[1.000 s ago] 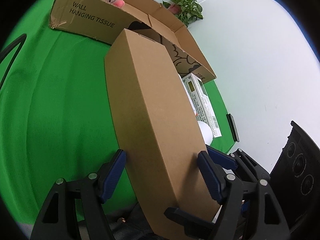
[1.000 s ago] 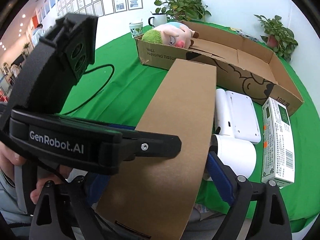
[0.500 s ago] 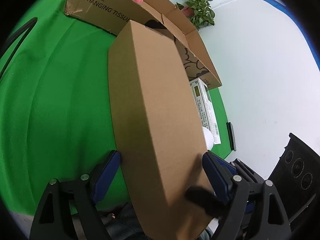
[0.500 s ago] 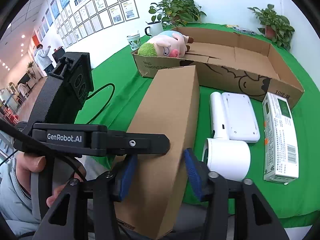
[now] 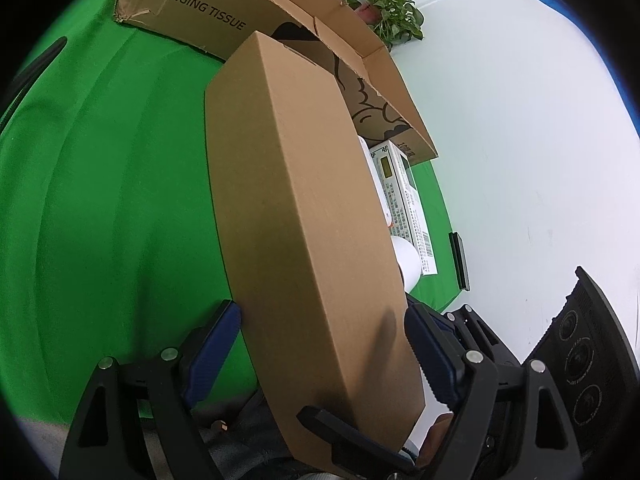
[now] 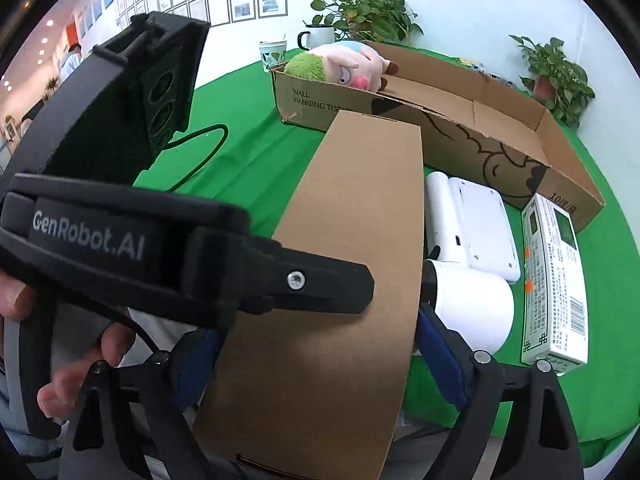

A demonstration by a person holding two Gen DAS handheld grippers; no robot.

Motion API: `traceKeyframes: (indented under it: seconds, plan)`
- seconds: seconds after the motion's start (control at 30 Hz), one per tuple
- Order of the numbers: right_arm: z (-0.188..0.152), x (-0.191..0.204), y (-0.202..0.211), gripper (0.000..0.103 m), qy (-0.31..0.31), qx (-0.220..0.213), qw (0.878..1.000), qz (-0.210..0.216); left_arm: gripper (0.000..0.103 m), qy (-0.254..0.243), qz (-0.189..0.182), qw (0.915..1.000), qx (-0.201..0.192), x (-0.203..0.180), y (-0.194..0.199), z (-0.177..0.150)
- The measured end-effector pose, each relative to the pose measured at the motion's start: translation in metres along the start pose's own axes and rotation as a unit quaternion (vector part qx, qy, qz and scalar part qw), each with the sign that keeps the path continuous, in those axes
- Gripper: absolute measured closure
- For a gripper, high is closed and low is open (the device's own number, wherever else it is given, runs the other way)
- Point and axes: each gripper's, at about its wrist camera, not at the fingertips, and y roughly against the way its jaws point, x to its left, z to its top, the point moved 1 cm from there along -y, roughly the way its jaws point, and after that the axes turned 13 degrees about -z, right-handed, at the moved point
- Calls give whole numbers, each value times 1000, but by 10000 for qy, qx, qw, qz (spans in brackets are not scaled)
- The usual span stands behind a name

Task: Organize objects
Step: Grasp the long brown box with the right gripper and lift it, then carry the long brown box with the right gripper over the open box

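A long plain brown cardboard box (image 5: 304, 216) is held above the green table, its far end pointing at the big open carton (image 6: 472, 120). My left gripper (image 5: 324, 344) is shut on the box's near end, blue pads on both sides. My right gripper (image 6: 316, 356) also has its blue pads against the same box (image 6: 352, 264), gripping it across its width. The left gripper's body crosses the right wrist view at left. A plush pig (image 6: 340, 66) lies in the carton's far left end.
On the green cloth to the right lie a white roll (image 6: 472, 304), a white flat device (image 6: 476, 224) and a white-green printed packet (image 6: 556, 280). Potted plants (image 6: 368, 12), a mug and a cup stand behind the carton. A black cable (image 6: 200, 152) lies at left.
The right gripper has shifted its hold from the box's narrow side to across its wide face. The box has turned flatter to the right camera and its far end sits nearer the carton.
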Motion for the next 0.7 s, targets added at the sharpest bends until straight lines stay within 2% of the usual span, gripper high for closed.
traceKeyframes:
  seconds: [0.13,0.23,0.33,0.37,0.53,0.7]
  plan:
    - [-2,-6,1,19,-140,-31,9998,100,19,20,12,10000,30,-1,-2,3]
    - [-3,-13,4,19,-343,1,9989,331,19,47,61,10000,8,-3,-8,17]
    - [-2,-19,6,19,-510,25,9971,557,20,33,97,9999,11,-6,-8,16]
    - [-1,-20,7,19,-537,7,9968,599,20,52,74,10000,-12,0,2,22]
    - [0,-25,14,19,-628,-116,9958,662,21,25,-5,9999,-131,-9,13,26]
    - [6,-30,26,19,-647,-361,9953,628,22,-275,13,9992,-299,-35,22,29]
